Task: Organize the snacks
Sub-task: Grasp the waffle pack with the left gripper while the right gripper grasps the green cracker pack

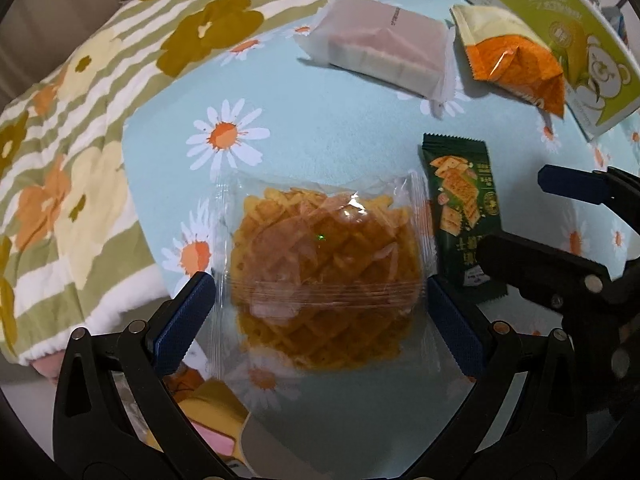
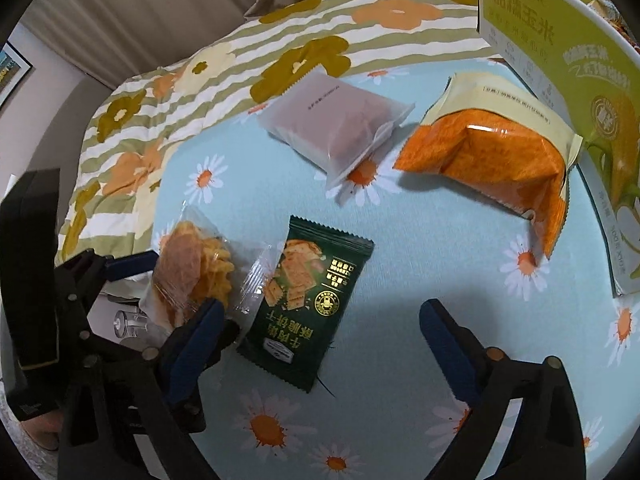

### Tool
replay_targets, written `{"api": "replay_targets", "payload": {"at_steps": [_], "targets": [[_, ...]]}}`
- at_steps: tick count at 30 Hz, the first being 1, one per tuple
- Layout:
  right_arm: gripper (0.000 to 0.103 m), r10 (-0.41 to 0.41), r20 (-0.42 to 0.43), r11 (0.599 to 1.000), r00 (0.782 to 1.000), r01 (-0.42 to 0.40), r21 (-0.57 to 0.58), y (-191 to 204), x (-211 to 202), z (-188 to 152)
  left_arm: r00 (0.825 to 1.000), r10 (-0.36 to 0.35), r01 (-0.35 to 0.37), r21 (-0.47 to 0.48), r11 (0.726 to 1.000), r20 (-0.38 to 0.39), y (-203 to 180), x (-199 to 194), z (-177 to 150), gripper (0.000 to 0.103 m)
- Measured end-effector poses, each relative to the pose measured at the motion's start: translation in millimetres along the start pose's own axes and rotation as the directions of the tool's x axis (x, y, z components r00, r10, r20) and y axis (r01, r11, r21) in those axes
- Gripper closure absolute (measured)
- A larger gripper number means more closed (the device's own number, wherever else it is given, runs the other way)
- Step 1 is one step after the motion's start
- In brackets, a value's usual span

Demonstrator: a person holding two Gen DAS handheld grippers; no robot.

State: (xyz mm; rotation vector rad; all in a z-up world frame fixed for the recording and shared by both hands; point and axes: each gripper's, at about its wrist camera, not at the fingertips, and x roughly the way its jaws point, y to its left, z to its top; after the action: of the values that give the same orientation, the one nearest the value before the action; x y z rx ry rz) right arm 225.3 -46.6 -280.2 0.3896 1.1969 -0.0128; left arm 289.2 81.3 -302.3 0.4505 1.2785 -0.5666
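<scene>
My left gripper (image 1: pixel 320 312) points down over the clear waffle-snack pkt (image 1: pixel 324 276), jaws wide either side, pads not pressing. Dark green cracker pkt (image 1: pixel 464 216) just beside it at 3 o'clock, the right gripper (image 1: pixel 576 236) over its far edge. Frosted pink pkt (image 1: pixel 384 48) at 12, orange pkt (image 1: pixel 512 68) and green box (image 1: pixel 580 40) at 1–2. Daisy-print cloth (image 1: pixel 328 128) under all.

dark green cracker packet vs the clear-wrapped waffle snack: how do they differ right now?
Wrapper: the dark green cracker packet is opaque and printed; the clear-wrapped waffle snack shows its golden lattice through the film.
Shape: the cracker packet is a narrow flat rectangle; the waffle snack is wider and rounder.
Position: the waffle snack sits between the left gripper fingers; the cracker packet lies on the cloth in front of the open right gripper.
Both rest on the daisy-print cloth.
</scene>
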Motion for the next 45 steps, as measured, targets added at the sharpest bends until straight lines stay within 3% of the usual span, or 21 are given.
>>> {"api": "replay_targets", "payload": {"at_steps": [5, 9, 13, 16, 24, 32, 35, 37, 45], "targets": [[0.008, -0.017, 0.004, 1.000, 1.000, 0.017, 0.006, 1, 4, -1, 1.000, -0.018, 0.018, 0.002, 1.000, 0.015, -2, 3, 0, 0.001], [0.012, -0.019, 0.000, 0.999, 1.000, 0.019, 0.031, -1, 6, -2, 0.999, -0.024, 0.023, 0.015, 1.000, 0.040, -2, -3, 1, 0.021], [0.017, -0.035, 0.009, 0.999, 0.999, 0.035, 0.035, 1, 8, 1, 0.999, -0.034, 0.034, 0.009, 0.999, 0.041, 2, -5, 2, 0.026], [0.021, -0.047, 0.008, 0.999, 0.999, 0.046, 0.027, 2, 8, 2, 0.998, -0.036, 0.036, -0.006, 0.999, 0.051, 7, -7, -1, 0.027], [0.024, -0.055, 0.032, 0.997, 0.998, 0.056, -0.047, 17, 13, -1, 0.996, 0.050, -0.051, 0.010, 0.999, 0.069, 20, -13, -11, 0.027], [0.025, -0.128, 0.049, 0.979, 0.991, 0.134, -0.152, 38, 27, 4, 0.993, 0.093, -0.096, 0.036, 0.995, 0.078, 26, -13, -16, 0.027], [0.042, -0.204, 0.067, 0.944, 0.977, 0.214, -0.250, 48, 31, 2, 0.991, 0.103, -0.107, 0.043, 0.993, 0.080, 25, -15, -19, 0.027], [0.055, -0.190, 0.066, 0.938, 0.979, 0.201, -0.282, 49, 29, 0, 0.992, 0.101, -0.104, 0.033, 0.994, 0.079, 27, -15, -20, 0.027], [0.059, -0.147, 0.060, 0.955, 0.987, 0.157, -0.253, 43, 21, 2, 0.992, 0.093, -0.092, -0.017, 0.996, 0.088, 34, -21, -21, 0.027]]}}
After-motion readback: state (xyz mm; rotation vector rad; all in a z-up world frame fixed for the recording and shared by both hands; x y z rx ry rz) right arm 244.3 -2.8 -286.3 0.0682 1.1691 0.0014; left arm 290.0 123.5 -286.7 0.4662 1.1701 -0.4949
